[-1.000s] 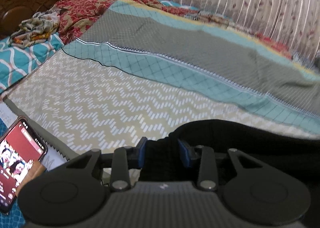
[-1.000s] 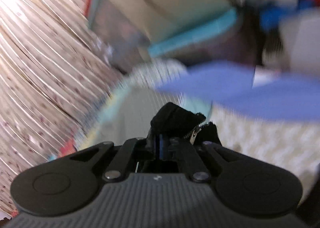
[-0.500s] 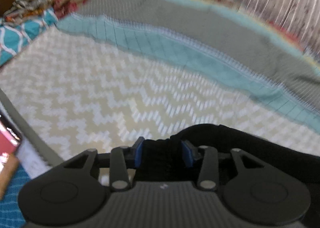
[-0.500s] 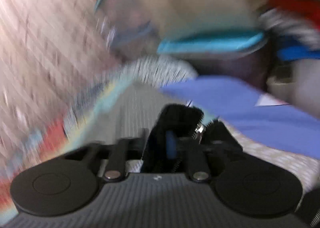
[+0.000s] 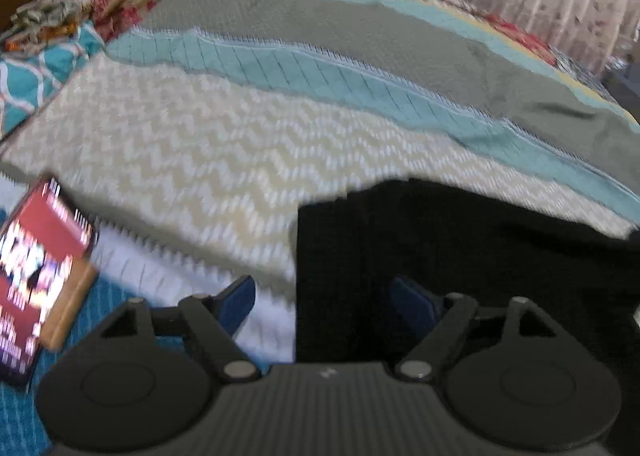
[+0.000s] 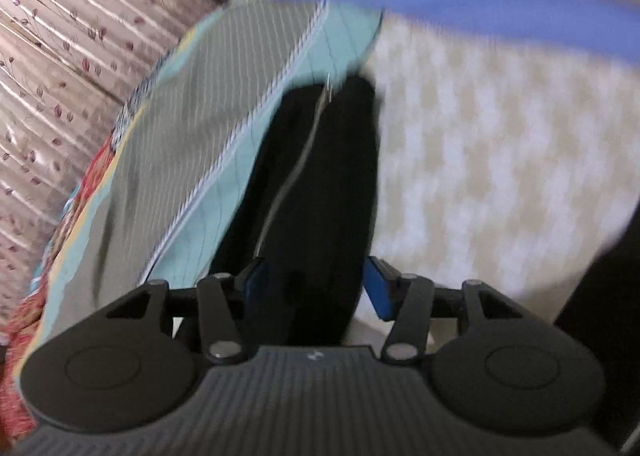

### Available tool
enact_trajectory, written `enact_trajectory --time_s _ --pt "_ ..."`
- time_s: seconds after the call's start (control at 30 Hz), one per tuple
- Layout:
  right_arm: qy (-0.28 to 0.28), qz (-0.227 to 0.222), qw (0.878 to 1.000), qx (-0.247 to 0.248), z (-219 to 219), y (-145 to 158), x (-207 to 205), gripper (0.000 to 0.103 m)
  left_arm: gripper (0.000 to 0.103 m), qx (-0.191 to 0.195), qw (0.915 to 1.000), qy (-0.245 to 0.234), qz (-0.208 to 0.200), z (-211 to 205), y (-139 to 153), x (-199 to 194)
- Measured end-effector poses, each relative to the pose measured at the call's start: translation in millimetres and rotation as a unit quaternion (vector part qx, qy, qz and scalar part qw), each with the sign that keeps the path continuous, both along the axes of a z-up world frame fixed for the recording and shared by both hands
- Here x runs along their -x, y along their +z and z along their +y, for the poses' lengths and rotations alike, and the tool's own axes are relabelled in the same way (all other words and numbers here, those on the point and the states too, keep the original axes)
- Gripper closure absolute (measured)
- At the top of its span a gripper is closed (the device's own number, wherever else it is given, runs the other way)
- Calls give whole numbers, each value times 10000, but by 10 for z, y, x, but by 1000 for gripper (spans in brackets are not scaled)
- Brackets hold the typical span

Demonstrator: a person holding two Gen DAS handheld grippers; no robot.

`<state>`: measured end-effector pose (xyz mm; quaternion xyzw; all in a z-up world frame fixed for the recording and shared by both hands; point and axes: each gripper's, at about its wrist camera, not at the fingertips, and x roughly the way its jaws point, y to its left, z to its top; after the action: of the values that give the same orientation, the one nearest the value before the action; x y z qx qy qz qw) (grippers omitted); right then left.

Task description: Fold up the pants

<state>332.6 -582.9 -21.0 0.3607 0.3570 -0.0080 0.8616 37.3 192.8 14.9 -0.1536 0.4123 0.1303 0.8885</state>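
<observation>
Though its screen glows, phone [image 5: 38, 256] text blurs unreadably.

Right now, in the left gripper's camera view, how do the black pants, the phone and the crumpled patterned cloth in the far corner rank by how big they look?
1. Black pants, largest by far, though they lie nearest the camera.
2. Phone, cut off by the frame's edge.
3. Crumpled patterned cloth, smallest, but farthest away, so its true size against the phone is unsure.

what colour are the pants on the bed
Black pants, clearest in the left wrist view.
</observation>
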Motion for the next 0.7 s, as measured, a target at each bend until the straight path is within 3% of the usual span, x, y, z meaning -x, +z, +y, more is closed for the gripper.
enact_trajectory --time_s 0.03,0.13,0.17,0.23,0.27,0.3,0.37,0.47,0.6,0.7 --pt "178 24 9997 190 96 47 29 97 25 89 9999 -66 76 -14 0 75" --pt "-288 -670 9887 1309 165 318 83 95 25 116 9995 -177 230 -84 0 321" --pt "-607 -661 9859 1413 110 372 97 94 25 122 9993 -191 298 -100 -4 399" --pt "-946 -512 9887 1044 -12 412 160 82 22 259 9986 -212 397 -111 -24 569" --pt "-945 -432 9902 935 -58 444 223 60 21 339 9982 -215 438 -118 -34 644" --pt "-885 -467 9903 960 -108 496 329 47 19 423 9977 -212 485 -119 -53 701" --pt "-891 -705 9873 1109 -292 585 712 48 16 696 9955 -219 596 -114 -107 795" --pt "-1411 -908 9798 1088 -699 632 1321 48 14 1320 9884 -232 714 -109 -226 900" --pt "-1900 -521 9724 1253 -1183 512 1899 47 9 2113 9744 -166 753 -151 -377 980" --pt "-2131 -352 9718 944 -1371 379 2174 47 13 2331 9696 -120 737 -197 -413 1002"
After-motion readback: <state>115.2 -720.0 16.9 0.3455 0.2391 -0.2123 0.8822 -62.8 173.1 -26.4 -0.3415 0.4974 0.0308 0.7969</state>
